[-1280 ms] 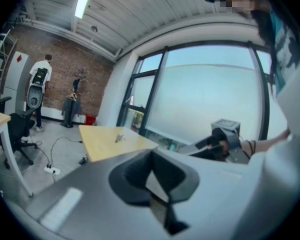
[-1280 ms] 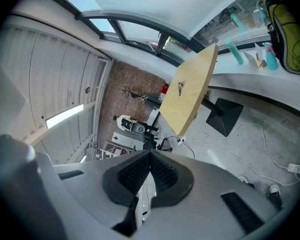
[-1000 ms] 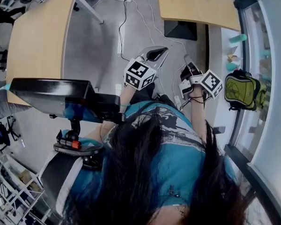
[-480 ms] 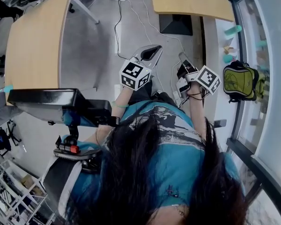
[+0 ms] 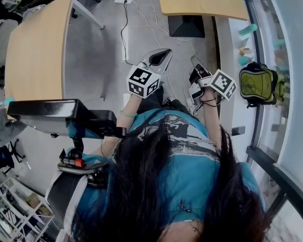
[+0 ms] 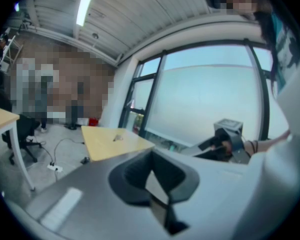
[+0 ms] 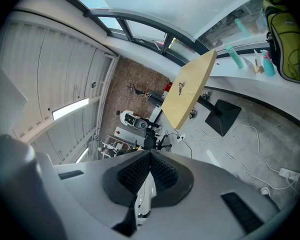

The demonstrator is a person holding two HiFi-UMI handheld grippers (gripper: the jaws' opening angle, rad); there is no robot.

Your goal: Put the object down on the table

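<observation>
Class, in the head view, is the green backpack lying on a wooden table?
No, the green backpack sits on the white window ledge.

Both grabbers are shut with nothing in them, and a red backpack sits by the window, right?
Not quite. The backpack is green, not red; the head view shows it. It does sit by the window, and the left gripper and right gripper are both shut and empty.
</observation>
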